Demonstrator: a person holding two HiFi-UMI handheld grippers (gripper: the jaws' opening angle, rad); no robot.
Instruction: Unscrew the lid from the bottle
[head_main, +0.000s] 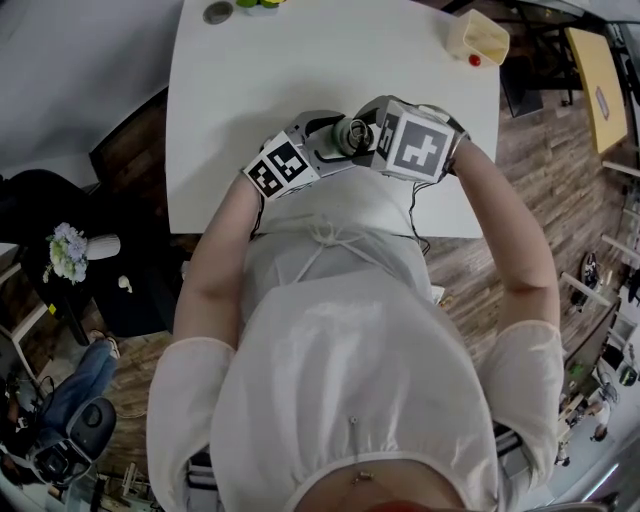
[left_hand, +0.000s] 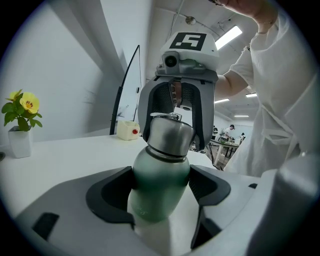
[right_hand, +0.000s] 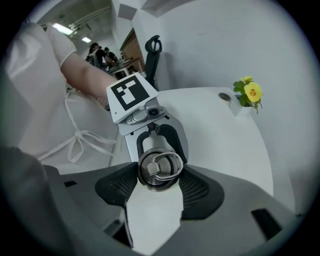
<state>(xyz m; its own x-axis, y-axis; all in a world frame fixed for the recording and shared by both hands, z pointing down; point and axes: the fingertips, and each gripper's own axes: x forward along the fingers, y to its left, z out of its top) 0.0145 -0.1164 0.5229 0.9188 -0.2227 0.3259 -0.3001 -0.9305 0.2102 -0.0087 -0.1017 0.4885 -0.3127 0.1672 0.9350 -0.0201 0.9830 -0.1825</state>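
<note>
The bottle (left_hand: 159, 172) has a rounded body in matte green metal, narrowing at the shoulder to a dark seam. Above the seam sits the lid (right_hand: 160, 169), a domed cap of brushed steel. A hinged steel ring lies flat on its top beside a small square stud. A faint mark low on the green body is too small to read.

The left gripper (left_hand: 161, 192) holds the body, with its curved black pads pressed against both sides of the green metal. The right gripper (right_hand: 160, 173) faces it from the other end. Its black pads, ribbed with fine mesh, sit narrow against the lid's rim on both sides. Both grippers have smooth grey plastic shells. Each carries a white cube printed with bold black square markers, blocky patterns and not letters.

In the head view the bottle lies between the two grippers, over the near edge of the worktop (head_main: 300, 70) and just in front of the person's chest. The worktop is a plain white, matte slab with rounded corners. The person wears a thin, gauzy white blouse (head_main: 340, 330) tied with a cord bow, and both forearms are bare.

Well away from the bottle, a yellow flower (left_hand: 22, 107) with green leaves stands in a small white square pot. A pale cream box (left_hand: 128, 130) with a red round knob sits at another corner. A small grey disc (head_main: 218, 12) lies at the far edge.
</note>
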